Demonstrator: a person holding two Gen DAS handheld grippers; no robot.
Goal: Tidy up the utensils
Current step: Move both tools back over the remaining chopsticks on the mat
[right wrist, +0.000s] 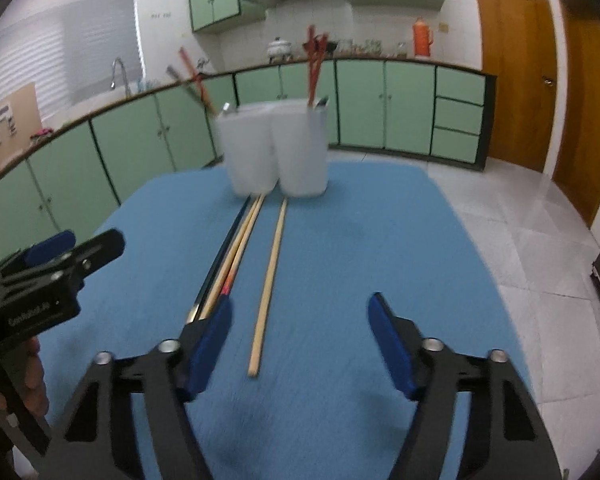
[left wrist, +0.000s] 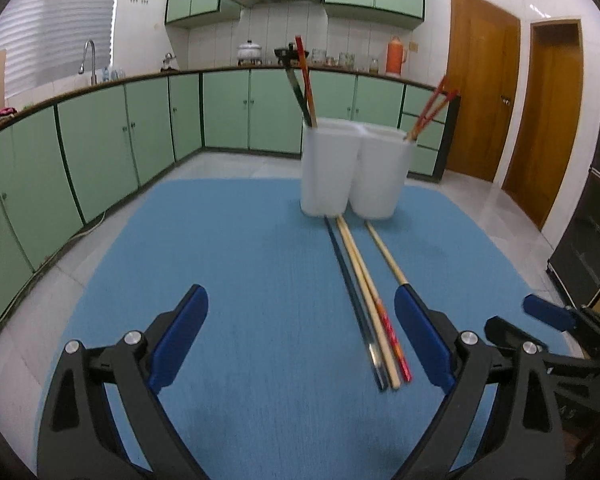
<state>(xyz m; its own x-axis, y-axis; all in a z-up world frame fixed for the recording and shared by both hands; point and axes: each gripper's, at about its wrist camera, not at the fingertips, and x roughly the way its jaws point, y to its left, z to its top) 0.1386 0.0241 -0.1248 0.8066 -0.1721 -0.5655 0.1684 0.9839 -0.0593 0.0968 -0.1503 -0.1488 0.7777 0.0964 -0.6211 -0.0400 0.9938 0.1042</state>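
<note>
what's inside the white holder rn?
Left compartment: a red chopstick and a dark one sticking out. Right compartment: a few red chopsticks. The opaque walls hide their lower ends and anything shorter.

Plain blue mat, white twin-cup holder, dark blue chopstick, pale wooden chopsticks, red orange-patterned chopstick, gripper pads were deep blue, pale green cabinets, orange flask.

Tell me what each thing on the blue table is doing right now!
Left claw: open, empty.
Right claw: open, pale chopstick between its fingers, not gripped.
Pale chopstick: lying flat, alone.
Bundle of chopsticks: lying flat together.
White holder: upright, chopsticks inside.
Blue mat: spread flat.
</note>
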